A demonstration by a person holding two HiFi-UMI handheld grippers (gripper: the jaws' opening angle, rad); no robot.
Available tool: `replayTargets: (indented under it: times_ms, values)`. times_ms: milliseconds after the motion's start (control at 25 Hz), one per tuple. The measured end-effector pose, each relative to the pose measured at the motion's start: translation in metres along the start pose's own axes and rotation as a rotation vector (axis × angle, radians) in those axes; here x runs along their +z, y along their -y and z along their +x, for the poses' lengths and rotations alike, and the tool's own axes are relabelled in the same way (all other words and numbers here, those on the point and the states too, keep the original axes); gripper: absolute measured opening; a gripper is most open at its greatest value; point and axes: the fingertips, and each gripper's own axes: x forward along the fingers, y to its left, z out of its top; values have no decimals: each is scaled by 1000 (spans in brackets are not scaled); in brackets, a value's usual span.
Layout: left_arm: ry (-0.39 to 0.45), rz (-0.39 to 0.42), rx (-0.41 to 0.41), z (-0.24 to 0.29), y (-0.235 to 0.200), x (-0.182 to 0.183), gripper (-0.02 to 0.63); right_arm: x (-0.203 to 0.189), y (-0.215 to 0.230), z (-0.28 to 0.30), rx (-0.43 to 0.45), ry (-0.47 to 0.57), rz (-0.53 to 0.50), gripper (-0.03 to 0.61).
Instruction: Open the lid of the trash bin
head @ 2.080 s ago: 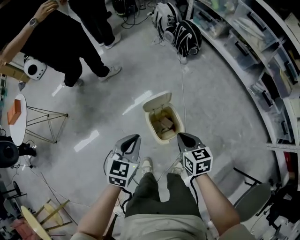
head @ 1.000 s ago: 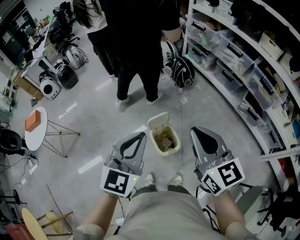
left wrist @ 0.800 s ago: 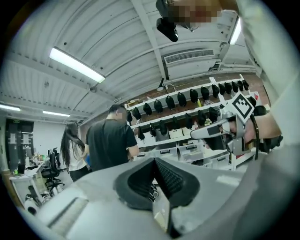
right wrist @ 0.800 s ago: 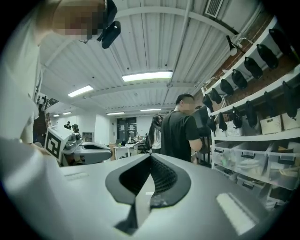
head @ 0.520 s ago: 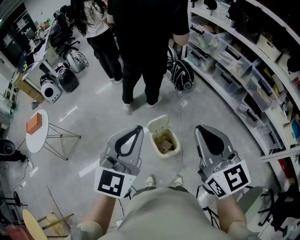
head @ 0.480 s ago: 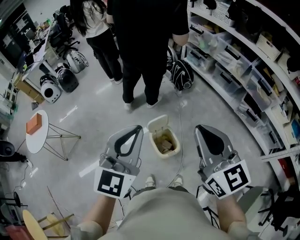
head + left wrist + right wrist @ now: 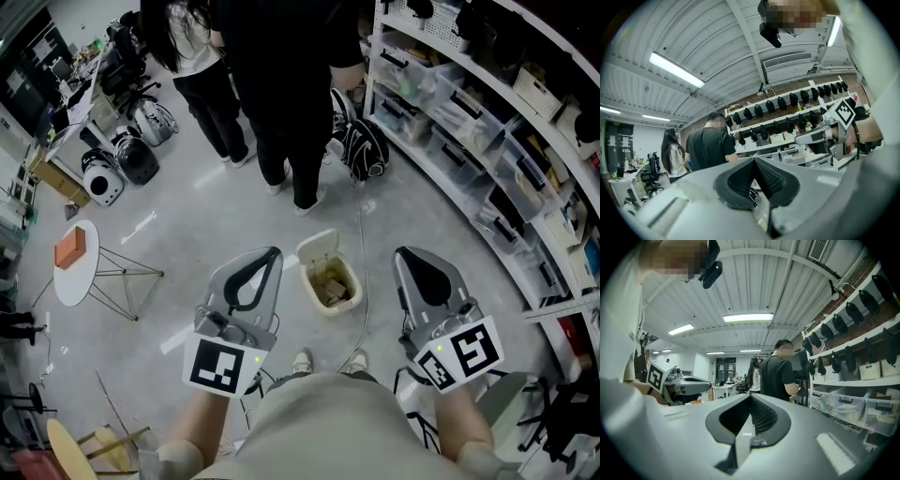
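Observation:
In the head view a small cream trash bin (image 7: 330, 281) stands on the grey floor between my two grippers. Its lid (image 7: 316, 246) is flipped up at the far side, and brownish scraps show inside. My left gripper (image 7: 269, 252) hangs to the bin's left and high above the floor, jaws shut on nothing. My right gripper (image 7: 407, 253) hangs to the bin's right, also shut and empty. Both gripper views look level across the room, with the left gripper (image 7: 754, 160) and right gripper (image 7: 750, 396) closed; the bin is hidden from them.
Two people (image 7: 281, 84) stand just beyond the bin. Curved shelves with storage boxes (image 7: 487, 131) run along the right. A black-and-white backpack (image 7: 362, 146) lies by the shelves, and a cable (image 7: 364, 291) runs past the bin. A small white table (image 7: 70, 272) stands at the left.
The view has pulled back from the bin since two seconds ago, and both grippers are higher. The lid stayed up throughout. The person in black has stepped slightly in the last half second.

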Motion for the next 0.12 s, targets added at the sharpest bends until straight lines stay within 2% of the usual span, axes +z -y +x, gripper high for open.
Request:
replayTargets:
  times_ms: [120]
  values:
    - [1,-5,3,2,1,2,3,3,1,0,2,8,16,3]
